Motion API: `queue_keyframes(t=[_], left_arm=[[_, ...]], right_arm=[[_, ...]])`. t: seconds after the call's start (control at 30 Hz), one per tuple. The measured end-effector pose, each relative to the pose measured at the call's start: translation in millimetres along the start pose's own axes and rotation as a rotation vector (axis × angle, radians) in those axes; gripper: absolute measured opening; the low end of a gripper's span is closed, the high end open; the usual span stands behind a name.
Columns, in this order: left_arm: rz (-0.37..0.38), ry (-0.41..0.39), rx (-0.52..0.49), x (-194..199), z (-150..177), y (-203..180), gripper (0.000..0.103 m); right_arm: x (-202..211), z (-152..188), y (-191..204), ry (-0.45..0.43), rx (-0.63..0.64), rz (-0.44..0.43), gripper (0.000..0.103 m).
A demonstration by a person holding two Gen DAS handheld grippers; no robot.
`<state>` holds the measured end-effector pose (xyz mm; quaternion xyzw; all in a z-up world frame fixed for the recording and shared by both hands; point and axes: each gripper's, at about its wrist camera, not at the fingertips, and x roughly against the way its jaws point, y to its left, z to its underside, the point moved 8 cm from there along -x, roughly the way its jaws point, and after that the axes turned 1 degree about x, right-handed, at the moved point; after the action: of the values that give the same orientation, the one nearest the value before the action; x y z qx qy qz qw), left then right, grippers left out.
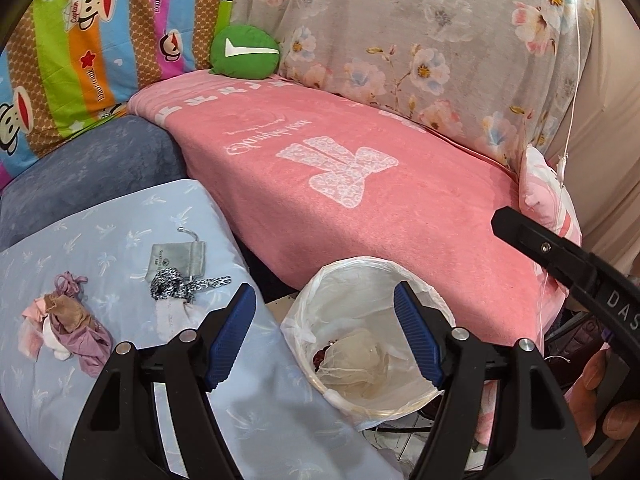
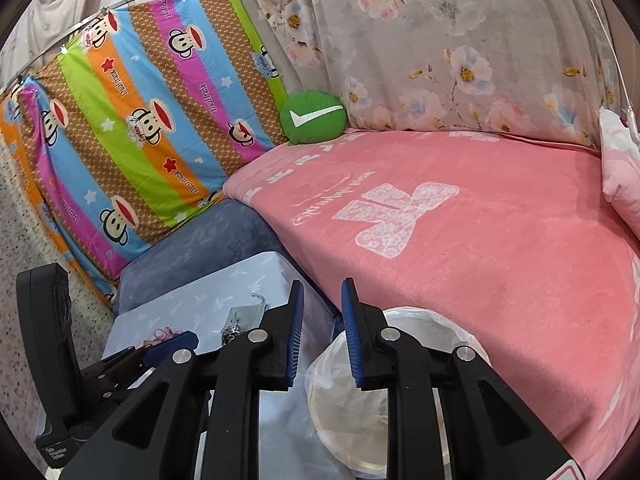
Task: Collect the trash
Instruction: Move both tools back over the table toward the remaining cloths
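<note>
A home bedroom. Ahead of the tongs lies a bed under a pink blanket, with a floral sheet and cartoon sheet hung behind it.

The left gripper was built of matte black plastic arms, each finger faced with a ribbed blue pad. Round silver screws marked the pivots, and triangular cut-outs opened the arms toward six o'clock. The right gripper had the same make: black arms, blue ribbed pads, silver screws at the joints. In the left wrist view, the right tool's black body at three o'clock bore pale letters reading "DAS", with a small screw near its tip. Fingers of a hand showed at four o'clock, with no sleeve visible.
</note>
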<state>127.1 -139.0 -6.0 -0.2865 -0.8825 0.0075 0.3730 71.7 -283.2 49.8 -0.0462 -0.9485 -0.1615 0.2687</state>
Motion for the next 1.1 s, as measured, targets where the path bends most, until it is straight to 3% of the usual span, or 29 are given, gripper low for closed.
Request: queue_keyframes(t=[0.23, 0.8, 1.1], left_arm=[[-0.035, -0.003, 0.06, 8.7, 7.7, 37.7, 0.068], [-0.213, 0.014, 0.236, 32.8, 44.3, 173.6, 0.068], [-0.32, 0.024, 0.341, 48.2, 73.5, 258.4, 0.077]], right_arm=[[-15.3, 15.6, 34.1, 0.038, 0.03, -0.04, 0.027], [-73.3, 81.6, 149.0, 0.197, 0.124, -0.161, 0.028], [-112.1, 124.9, 204.3, 0.296, 0.172, -0.193, 0.034]])
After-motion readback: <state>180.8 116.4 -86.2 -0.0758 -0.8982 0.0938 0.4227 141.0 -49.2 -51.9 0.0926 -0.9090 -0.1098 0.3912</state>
